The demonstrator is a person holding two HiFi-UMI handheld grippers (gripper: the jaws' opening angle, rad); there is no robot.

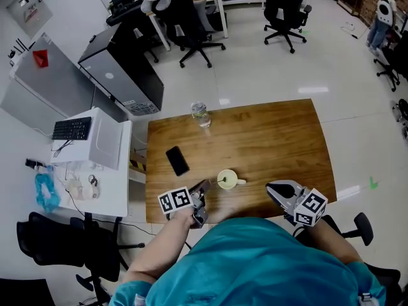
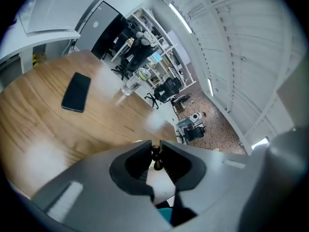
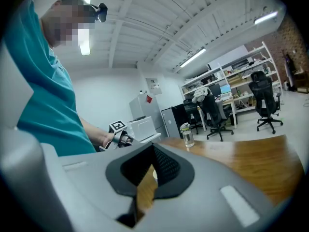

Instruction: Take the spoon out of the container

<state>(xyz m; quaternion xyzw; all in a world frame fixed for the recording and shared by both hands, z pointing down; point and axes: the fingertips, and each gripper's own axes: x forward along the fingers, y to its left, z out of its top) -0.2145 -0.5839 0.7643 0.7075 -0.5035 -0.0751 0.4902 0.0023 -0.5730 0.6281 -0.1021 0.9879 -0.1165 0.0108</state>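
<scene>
Presently on the wooden counter, listed left to right. Item: black phone, flat, towards the left edge, well apart from the rest. Item: left gripper, at the near edge just left of the container, its jaws clenched on the dark knobbed end of the spoon. Item: clear water bottle, upright at the far edge. Item: container, a small pale cup with a side handle, upright near the middle of the near edge. The spoon is a thin dark stem standing inside it and leaning left toward the left gripper. Item: right gripper, low over the near right part of the counter, clear of the container, jaws closed tip to tip and grasping nothing.
</scene>
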